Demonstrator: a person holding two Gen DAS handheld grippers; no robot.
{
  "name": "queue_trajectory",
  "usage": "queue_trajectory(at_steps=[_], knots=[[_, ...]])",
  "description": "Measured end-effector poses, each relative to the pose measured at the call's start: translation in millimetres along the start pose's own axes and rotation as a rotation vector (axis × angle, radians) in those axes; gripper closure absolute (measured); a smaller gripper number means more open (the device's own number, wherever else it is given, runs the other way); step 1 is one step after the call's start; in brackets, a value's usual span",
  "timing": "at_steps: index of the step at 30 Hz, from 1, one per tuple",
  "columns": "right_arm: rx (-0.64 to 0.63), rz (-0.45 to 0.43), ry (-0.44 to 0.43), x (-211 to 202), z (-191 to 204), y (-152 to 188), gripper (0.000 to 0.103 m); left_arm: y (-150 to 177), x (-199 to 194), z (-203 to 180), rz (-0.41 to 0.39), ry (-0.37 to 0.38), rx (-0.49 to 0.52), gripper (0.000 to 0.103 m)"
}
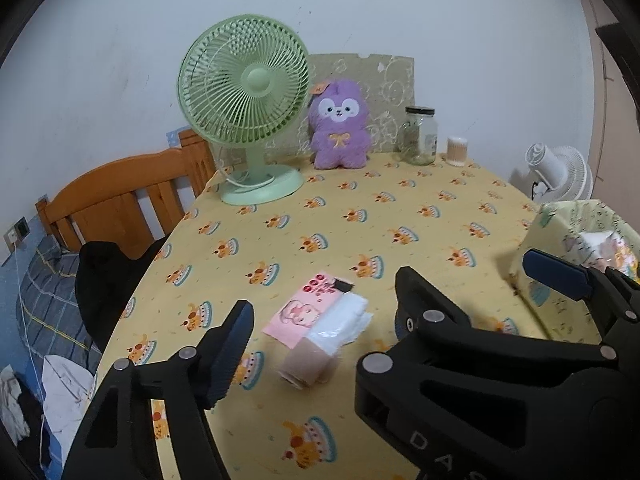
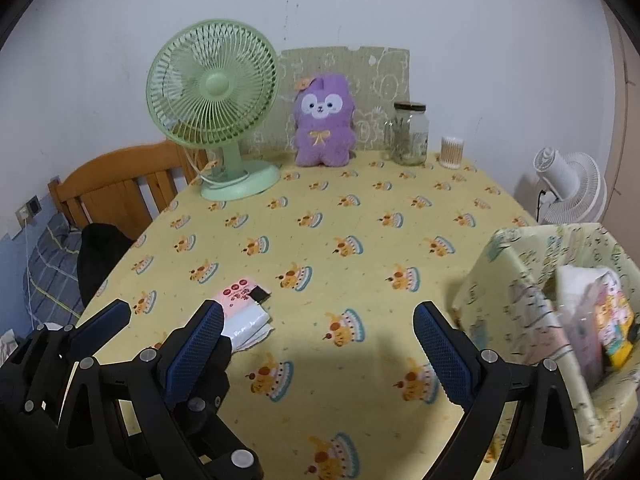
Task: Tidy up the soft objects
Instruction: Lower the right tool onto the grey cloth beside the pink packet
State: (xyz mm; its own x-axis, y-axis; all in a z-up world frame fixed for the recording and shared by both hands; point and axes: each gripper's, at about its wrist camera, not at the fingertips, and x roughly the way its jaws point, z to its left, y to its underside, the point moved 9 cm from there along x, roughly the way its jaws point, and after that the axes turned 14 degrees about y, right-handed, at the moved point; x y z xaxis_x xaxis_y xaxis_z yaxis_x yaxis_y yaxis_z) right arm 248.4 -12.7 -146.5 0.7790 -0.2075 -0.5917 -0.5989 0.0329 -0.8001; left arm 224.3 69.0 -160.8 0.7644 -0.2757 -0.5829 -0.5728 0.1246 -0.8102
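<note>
A pink and white tissue pack [image 1: 320, 314] lies on the yellow tablecloth [image 1: 360, 216], with a beige roll [image 1: 306, 364] against its near end. My left gripper [image 1: 320, 336] is open, its fingers on either side of the roll and pack, just above them. The pack also shows in the right wrist view [image 2: 244, 312], partly hidden by the left gripper. My right gripper [image 2: 320, 356] is open and empty over bare cloth. A fabric basket [image 2: 516, 272] at the right holds several soft packs [image 2: 592, 316]. A purple plush toy [image 1: 340, 126] sits upright at the back.
A green desk fan [image 1: 244, 108] stands at the back left. A glass jar [image 1: 418, 136] and a cotton swab tub [image 1: 458, 151] stand at the back right. A wooden bed headboard [image 1: 120, 196] and black cloth [image 1: 104, 280] lie left of the table. A white fan [image 2: 572, 188] stands beyond the right edge.
</note>
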Motion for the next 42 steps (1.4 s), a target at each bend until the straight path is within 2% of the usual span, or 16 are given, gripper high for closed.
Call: queue_trajectory(at_steps=[4,14,18,24,29,33,35,42], knots=[[-0.015,0.004,-0.004,9,14,2,0.006,4,5,15,0.004,-0.01,-0.032,0.029],[-0.03,0.071,-0.029,37,43,12,0.006,14,26,43,0.074,-0.035,-0.026,0.03],[-0.033,0.1,-0.017,46,51,15,0.008,16,35,48,0.103,-0.008,-0.017,0.03],[-0.069,0.172,-0.031,60,62,24,0.022,26,49,51,0.172,0.058,-0.037,0.03],[-0.097,0.222,-0.066,68,74,33,0.034,35,55,54,0.21,0.081,-0.075,0.029],[-0.113,0.231,-0.089,68,78,36,0.039,37,54,54,0.216,0.09,-0.08,0.029],[-0.116,0.244,-0.115,70,81,37,0.051,39,56,53,0.233,0.105,-0.089,0.028],[-0.121,0.258,-0.138,72,81,39,0.055,40,59,48,0.241,0.114,-0.072,0.028]])
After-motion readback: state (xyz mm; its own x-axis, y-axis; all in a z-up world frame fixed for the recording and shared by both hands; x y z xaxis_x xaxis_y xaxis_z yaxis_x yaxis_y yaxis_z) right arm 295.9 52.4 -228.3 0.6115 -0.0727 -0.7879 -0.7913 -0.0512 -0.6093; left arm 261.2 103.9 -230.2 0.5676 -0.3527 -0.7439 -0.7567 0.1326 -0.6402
